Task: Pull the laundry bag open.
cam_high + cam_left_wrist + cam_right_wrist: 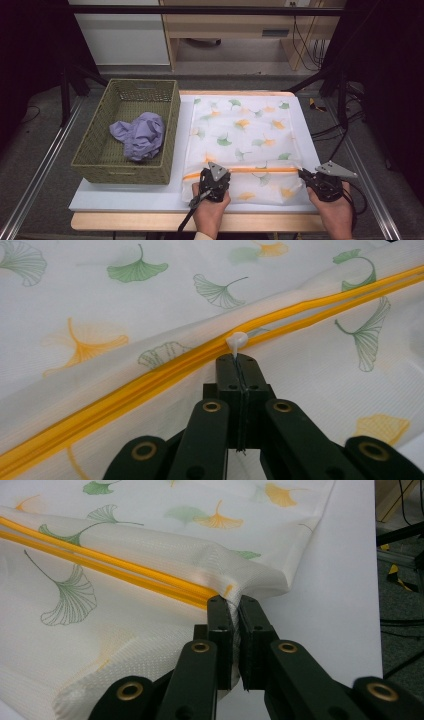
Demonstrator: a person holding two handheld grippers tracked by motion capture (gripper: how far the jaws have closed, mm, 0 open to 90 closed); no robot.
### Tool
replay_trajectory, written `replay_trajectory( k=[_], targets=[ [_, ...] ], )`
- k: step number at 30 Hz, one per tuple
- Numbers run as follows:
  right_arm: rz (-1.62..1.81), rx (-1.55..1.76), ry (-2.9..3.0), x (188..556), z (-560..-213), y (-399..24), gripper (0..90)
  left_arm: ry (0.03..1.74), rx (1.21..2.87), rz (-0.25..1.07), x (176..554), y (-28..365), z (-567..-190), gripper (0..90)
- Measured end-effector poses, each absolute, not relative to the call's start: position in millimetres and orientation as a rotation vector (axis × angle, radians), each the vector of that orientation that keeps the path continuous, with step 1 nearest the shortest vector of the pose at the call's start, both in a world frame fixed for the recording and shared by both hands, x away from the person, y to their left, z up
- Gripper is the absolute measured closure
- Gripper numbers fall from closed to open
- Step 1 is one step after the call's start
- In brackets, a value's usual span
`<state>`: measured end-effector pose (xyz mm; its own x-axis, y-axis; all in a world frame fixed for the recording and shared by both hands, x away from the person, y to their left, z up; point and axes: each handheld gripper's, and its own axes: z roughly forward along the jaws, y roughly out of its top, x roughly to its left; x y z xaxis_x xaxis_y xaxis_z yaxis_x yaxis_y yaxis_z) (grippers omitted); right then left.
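- High view: a white mesh bag (244, 145) printed with green and orange leaves is laid flat on the white bench (125, 197), right of a woven basket (100, 150) in which a lilac cloth (140, 134) is bundled.
- An orange zipper (260, 170) is seen running across the bag near its front edge.
- The left tongs (209, 172) are held at the zipper's left part and the right tongs (301, 172) at the bag's right edge, each in a hand at the bench's front.
- Left gripper view: the left tongs (239, 356) are clenched on the small white zipper pull (237, 341), which sits on the orange zipper (150, 377); the track is seen parted into two strips on the far side of the pull.
- Right gripper view: the right tongs (235, 602) are clenched on the bag's fabric (250, 575) at the end of the zipper (150, 580), near the bag's corner, with bare bench (340, 605) beside it.
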<state>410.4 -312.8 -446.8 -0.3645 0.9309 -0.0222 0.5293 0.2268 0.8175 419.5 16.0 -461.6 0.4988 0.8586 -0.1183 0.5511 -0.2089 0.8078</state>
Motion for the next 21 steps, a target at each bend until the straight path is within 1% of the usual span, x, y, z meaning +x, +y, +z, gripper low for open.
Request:
replay_trajectory(
  k=[21],
  targets=[
    [1.012, 1.336, 1.984, 406.9, -444.2, -311.7, 85.9, 1.204, 1.864, 0.503, 412.7, 36.4, -464.1, 89.8]
  ],
)
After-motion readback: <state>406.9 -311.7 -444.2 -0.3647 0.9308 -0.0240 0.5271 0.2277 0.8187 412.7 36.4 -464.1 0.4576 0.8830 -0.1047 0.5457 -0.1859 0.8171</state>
